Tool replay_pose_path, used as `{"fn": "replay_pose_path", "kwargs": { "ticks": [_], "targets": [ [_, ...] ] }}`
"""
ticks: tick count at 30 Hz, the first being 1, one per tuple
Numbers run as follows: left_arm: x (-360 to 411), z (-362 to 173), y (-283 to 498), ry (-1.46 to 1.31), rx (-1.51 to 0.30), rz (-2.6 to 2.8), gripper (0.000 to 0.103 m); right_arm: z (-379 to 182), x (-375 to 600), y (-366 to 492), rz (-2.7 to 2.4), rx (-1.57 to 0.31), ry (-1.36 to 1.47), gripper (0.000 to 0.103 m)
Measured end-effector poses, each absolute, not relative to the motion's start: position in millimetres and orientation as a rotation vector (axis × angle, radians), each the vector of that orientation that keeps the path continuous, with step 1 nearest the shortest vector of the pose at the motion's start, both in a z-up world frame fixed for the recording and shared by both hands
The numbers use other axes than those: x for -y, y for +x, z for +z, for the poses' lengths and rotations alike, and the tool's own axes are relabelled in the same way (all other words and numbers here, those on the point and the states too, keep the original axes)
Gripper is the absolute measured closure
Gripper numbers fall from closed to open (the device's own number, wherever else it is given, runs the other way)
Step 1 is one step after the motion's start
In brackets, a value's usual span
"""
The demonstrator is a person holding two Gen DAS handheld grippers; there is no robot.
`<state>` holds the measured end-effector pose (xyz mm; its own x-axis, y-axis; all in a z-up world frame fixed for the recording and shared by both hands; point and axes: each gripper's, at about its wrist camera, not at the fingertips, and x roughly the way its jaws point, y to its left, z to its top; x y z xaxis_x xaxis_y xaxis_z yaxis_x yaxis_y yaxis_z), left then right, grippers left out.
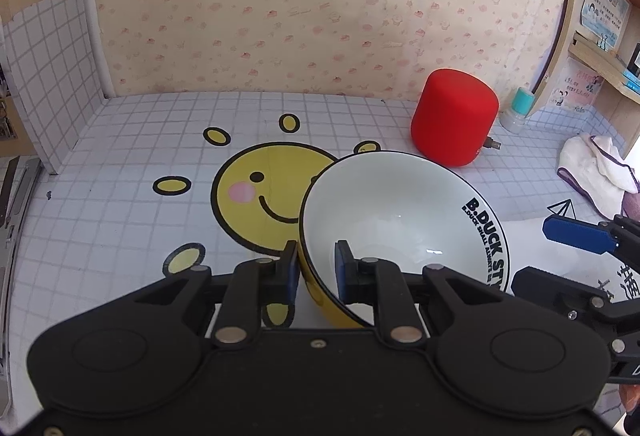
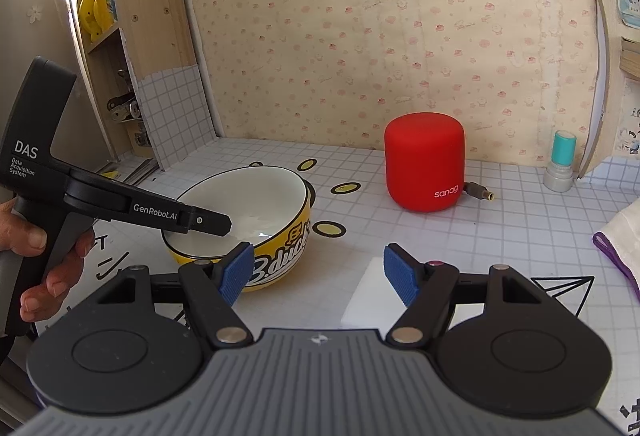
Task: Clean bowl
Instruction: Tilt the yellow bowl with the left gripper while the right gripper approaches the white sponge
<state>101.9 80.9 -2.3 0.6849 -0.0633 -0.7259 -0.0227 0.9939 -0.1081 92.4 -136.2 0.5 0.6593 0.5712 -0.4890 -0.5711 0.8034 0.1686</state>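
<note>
A yellow bowl (image 1: pixel 400 208) with a white inside and black "B.Duck" lettering is tilted on the tabletop. My left gripper (image 1: pixel 318 268) is shut on its near rim, one finger outside and one inside. The bowl (image 2: pixel 272 236) also shows in the right wrist view, with the left gripper (image 2: pixel 212 224) reaching over its rim. My right gripper (image 2: pixel 320 272) is open and empty, just right of the bowl, above a white sponge block (image 2: pixel 372 300) lying on the table. One blue pad of the right gripper's fingers (image 1: pixel 576 232) shows in the left wrist view.
A red cylindrical speaker (image 2: pixel 424 164) with a plug stands behind. A small teal-capped bottle (image 2: pixel 560 164) is at the back right. A white cloth with purple trim (image 1: pixel 592 172) lies on the right. Wooden shelves stand on both sides. The table has a smiley-sun print (image 1: pixel 256 196).
</note>
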Motion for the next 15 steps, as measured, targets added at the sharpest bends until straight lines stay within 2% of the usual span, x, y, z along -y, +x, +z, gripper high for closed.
{"fn": "replay_pose_path", "kwargs": {
  "ticks": [6,15],
  "targets": [
    [-78.2,-1.6,95.6,-0.129,-0.815,-0.021,0.084,3.2,136.9,90.8,0.643,-0.555,-0.017,0.035],
    [-68.7,-0.4,84.1,-0.139,-0.815,-0.040,0.084,0.0,150.6,85.6,0.609,-0.569,-0.068,0.035]
  ]
}}
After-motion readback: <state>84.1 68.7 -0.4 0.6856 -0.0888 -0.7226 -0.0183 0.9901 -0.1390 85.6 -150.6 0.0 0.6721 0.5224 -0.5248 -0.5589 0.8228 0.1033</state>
